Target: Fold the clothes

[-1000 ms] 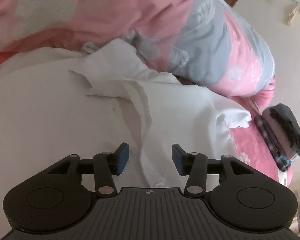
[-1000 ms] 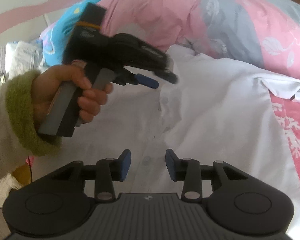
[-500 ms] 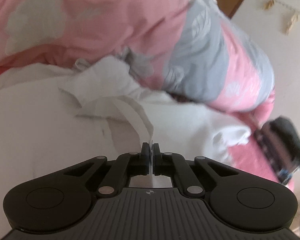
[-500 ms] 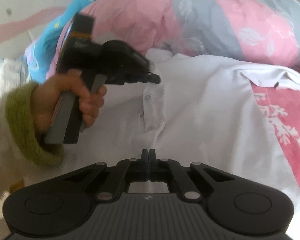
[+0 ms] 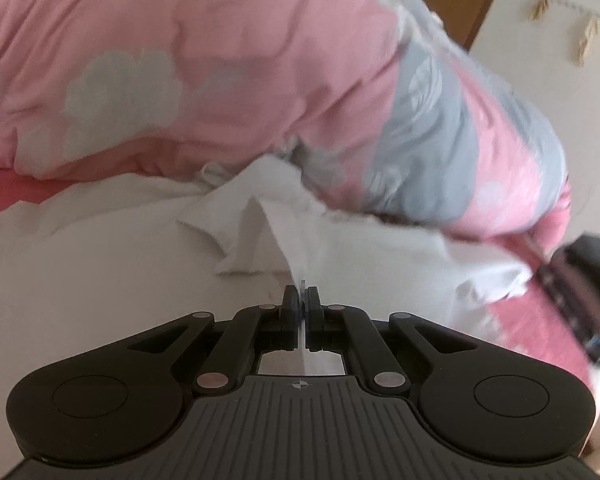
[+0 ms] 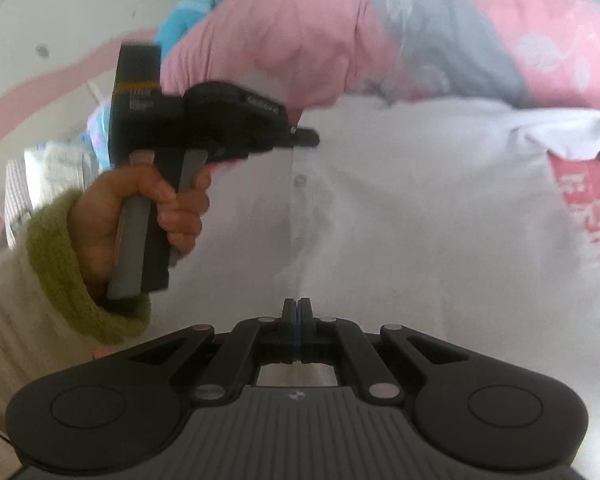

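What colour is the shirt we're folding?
Plain white shirt, buttoned down the front; the right wrist view shows it best.

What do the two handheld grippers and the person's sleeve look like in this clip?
Both the left gripper and the right gripper are matte black, with ribbed bodies, silver pivot pins and blue-padded fingers. Seen side-on, the left one has a grey trigger handle. The sleeve is cream with a fuzzy green cuff.
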`<action>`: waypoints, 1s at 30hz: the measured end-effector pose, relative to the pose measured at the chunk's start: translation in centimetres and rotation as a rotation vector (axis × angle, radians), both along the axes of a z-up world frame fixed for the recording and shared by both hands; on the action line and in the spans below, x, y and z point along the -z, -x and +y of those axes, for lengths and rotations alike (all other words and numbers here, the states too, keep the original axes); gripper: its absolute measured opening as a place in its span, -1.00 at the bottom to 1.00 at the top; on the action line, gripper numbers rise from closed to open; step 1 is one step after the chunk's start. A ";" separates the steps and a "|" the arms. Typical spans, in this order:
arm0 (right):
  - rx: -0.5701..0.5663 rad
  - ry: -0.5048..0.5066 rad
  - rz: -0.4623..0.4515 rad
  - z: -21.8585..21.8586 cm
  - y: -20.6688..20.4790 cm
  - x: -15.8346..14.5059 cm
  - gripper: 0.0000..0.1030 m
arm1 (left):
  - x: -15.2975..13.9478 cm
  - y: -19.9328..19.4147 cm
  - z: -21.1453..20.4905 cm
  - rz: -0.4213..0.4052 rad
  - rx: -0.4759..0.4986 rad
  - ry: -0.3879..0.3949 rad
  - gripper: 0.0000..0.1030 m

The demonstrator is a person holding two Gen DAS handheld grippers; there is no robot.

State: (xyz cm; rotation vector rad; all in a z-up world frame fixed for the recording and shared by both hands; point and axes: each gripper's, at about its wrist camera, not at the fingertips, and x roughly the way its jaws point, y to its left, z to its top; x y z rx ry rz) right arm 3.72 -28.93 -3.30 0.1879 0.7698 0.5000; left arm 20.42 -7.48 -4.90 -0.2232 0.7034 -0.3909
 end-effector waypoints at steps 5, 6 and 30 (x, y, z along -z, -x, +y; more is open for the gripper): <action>0.056 -0.039 0.040 -1.8 -0.1 0.6 -0.82 | 0.6 0.2 0.8 0.013 -0.032 -0.016 -0.73; 0.076 -0.066 0.032 -2.6 0.3 0.3 -0.75 | 0.4 0.4 1.1 -0.001 -0.047 -0.017 -0.68; 0.432 -0.231 -0.032 -13.4 15.1 1.3 -0.41 | -0.3 14.2 -5.2 -0.026 0.236 -0.211 -0.06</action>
